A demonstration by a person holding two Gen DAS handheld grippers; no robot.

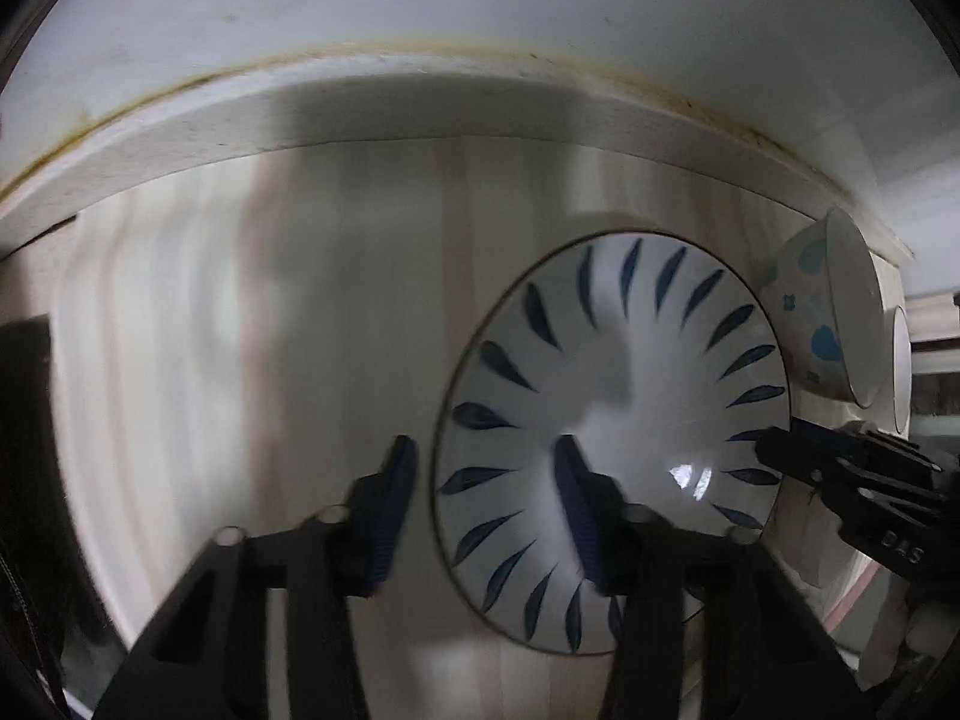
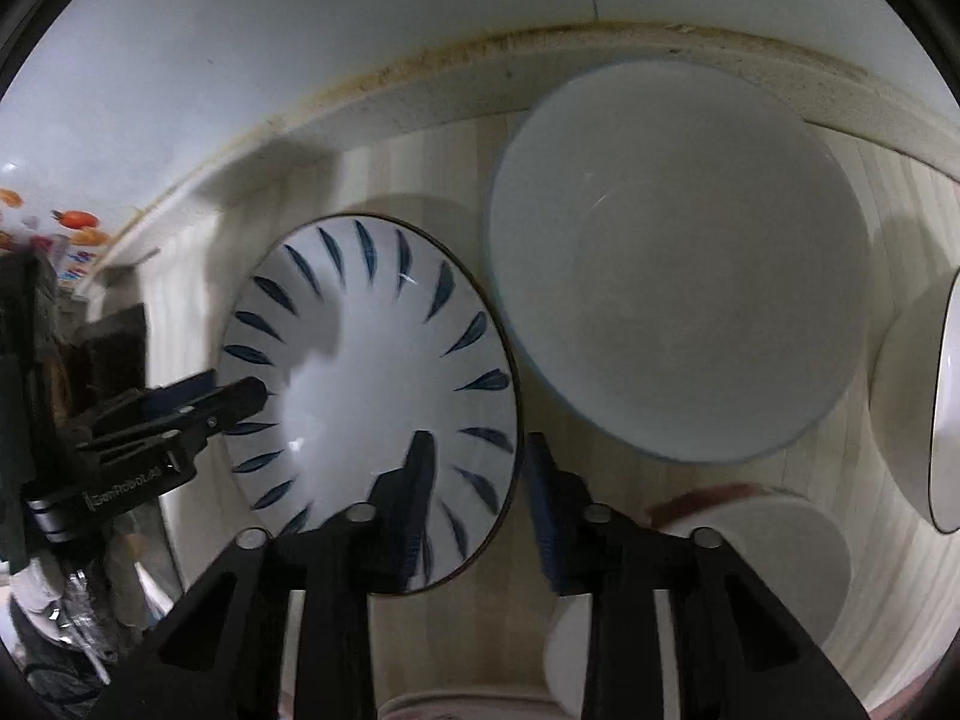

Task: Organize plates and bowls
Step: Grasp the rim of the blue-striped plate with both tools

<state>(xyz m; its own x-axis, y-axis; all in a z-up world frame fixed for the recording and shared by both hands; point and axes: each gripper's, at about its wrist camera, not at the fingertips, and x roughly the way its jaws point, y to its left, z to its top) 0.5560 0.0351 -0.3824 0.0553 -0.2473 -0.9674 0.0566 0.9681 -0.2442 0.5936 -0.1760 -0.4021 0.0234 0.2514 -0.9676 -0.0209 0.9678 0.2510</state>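
Observation:
A white bowl with blue leaf strokes (image 1: 612,420) (image 2: 372,396) sits on the pale wood counter. My left gripper (image 1: 483,474) is open and straddles the bowl's left rim, one finger inside and one outside. My right gripper (image 2: 477,468) is open and straddles its right rim the same way. Each gripper shows in the other's view: the right one (image 1: 840,468), the left one (image 2: 180,414). A plain white bowl with a blue outside (image 2: 678,264) stands just right of the patterned bowl; its outside with blue hearts shows in the left wrist view (image 1: 828,312).
A raised white ledge (image 1: 420,102) and wall run behind the counter. A dark-rimmed white dish (image 2: 945,408) is at the far right. A small white bowl (image 2: 774,546) and other white dishes lie near my right gripper. Clutter stands at the far left (image 2: 54,312).

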